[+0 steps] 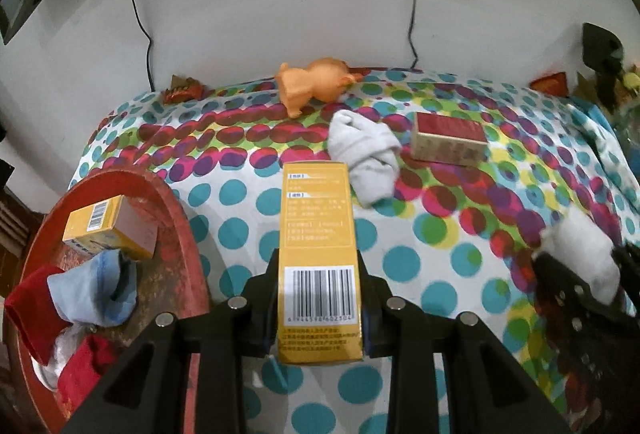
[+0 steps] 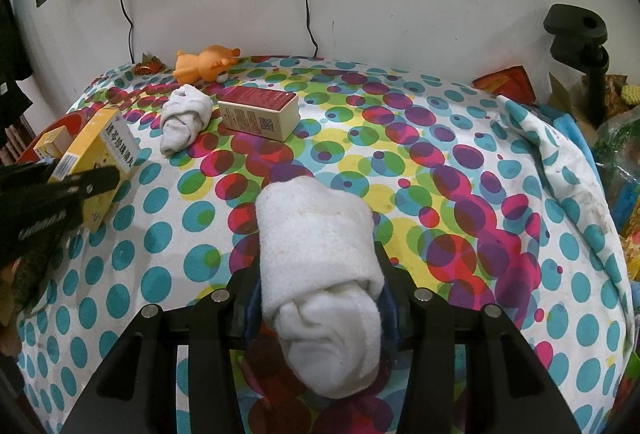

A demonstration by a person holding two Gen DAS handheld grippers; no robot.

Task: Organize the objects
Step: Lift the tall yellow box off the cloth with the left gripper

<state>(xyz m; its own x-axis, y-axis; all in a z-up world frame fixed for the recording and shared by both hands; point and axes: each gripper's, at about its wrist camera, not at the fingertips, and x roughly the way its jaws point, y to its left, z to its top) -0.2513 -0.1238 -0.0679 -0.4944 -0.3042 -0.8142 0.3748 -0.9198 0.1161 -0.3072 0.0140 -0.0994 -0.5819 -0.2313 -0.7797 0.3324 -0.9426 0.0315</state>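
1. Left wrist view: the left gripper (image 1: 320, 298) is clamped on a yellow box (image 1: 318, 234), pads pressing its two narrow side faces near the barcode end. The box's long axis runs straight out along the fingers, away from the camera.
2. Key relation: the red basin (image 1: 182, 218) lies to the left of and below the held box, its rim just beside the box's left edge in this view. The left hand is plainly the nearer one to it; the right gripper (image 1: 588, 274) is well apart on the far right.
3. Judgement: the box most likely goes into the basin next, which calls for a leftward carry over the rim before letting go.
4. Already in the basin: a second yellow box (image 1: 108, 228), a pale blue sock (image 1: 94, 292) and red cloth (image 1: 30, 302).
5. Right wrist view: the right gripper (image 2: 320, 314) is closed on a white rolled sock (image 2: 316, 262), long axis along the fingers, soft terry, bulging past the pads.
6. Loose on the dotted tablecloth (image 2: 480, 202): a grey rolled sock (image 2: 182, 122) just beside a red-topped box (image 2: 260, 112), and an orange toy (image 2: 204, 64) near the wall.
7. Materials: boxes are rigid glossy card with crisp edges; socks compress and may slip; toy looks like smooth rubber or plastic.
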